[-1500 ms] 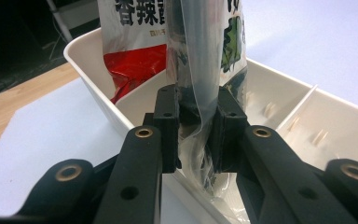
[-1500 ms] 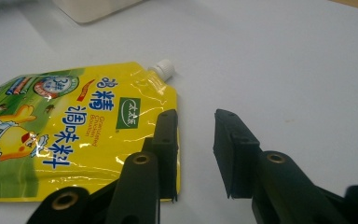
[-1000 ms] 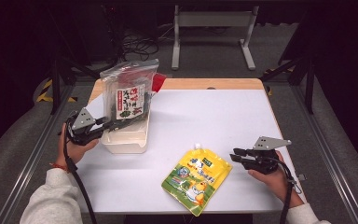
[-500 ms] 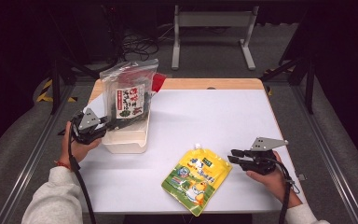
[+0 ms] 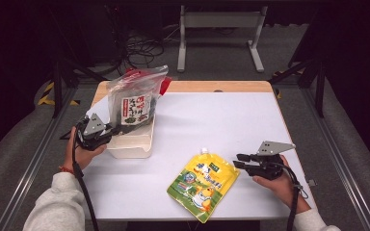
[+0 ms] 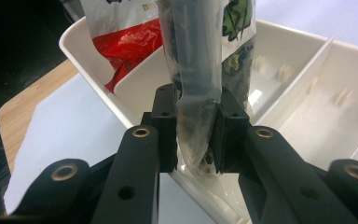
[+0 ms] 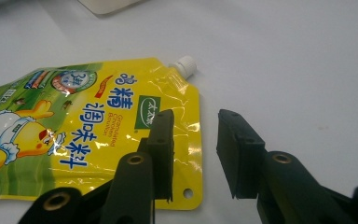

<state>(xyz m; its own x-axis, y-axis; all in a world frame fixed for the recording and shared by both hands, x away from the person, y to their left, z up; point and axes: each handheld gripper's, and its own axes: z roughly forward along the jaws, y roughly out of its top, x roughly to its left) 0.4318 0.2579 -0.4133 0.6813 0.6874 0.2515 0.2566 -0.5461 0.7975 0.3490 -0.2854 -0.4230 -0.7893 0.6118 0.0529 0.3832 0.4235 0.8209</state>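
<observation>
Step in hand: loading pouches into the white bin (image 5: 130,144); by my reading, the seaweed bag (image 5: 134,103) is being settled upright into the bin's far compartment
Left gripper (image 5: 107,133): clamped on the seaweed bag's lower corner; in the left gripper view the clear film (image 6: 196,116) is pinched between the two pads, and the jaws have just closed a little further on it
Seaweed bag: rises straight ahead of the left jaws, standing in the bin, with a red packet (image 6: 130,46) just behind it on the jaws' left
Bin divider (image 6: 298,74): ahead and to the right of the left jaws; the compartment beyond it looks bare
Right gripper (image 5: 240,160): jaws parted, gripping nothing, held level above the table (image 5: 221,115)
Yellow spout pouch (image 7: 88,135): flat on the table, its near edge under the right gripper's left jaw, spout cap (image 7: 185,66) ahead of the jaws
Next move, left: likely let go once the bag stands on its own
Next move, right: likely drop, straddle the pouch edge, then squeeze
</observation>
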